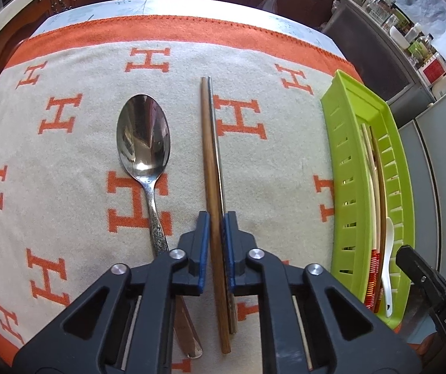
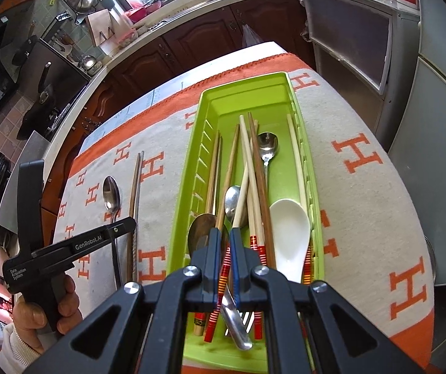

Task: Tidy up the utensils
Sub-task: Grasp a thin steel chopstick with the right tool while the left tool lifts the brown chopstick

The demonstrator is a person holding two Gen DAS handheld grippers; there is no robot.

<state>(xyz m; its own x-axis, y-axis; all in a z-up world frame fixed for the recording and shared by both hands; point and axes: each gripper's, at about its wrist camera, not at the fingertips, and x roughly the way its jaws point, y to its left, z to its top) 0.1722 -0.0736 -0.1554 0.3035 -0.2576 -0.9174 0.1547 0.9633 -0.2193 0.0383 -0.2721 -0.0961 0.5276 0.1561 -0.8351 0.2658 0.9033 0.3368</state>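
Observation:
On the orange-and-cream H-patterned cloth (image 1: pixel 67 171) lie a metal spoon (image 1: pixel 143 143) and, side by side, a wooden chopstick (image 1: pixel 208 155) and a metal chopstick (image 1: pixel 217 143). My left gripper (image 1: pixel 216 218) straddles that pair, its blue pads pressed against both sides while they rest on the cloth. At the right stands the green slotted tray (image 2: pixel 193 168), which holds several chopsticks, spoons and a white ladle spoon (image 2: pixel 291 227). My right gripper (image 2: pixel 226 233) hovers over the tray's near end, shut on a brown chopstick with a red-striped end (image 2: pixel 224 268).
The tray (image 1: pixel 335 143) runs along the table's right edge, with grey cabinets just beyond. A hand (image 2: pixel 64 299) holds the left gripper's handle at the lower left. Kitchen counters with pots and bottles stand behind the table. Bare cloth shows to the tray's right.

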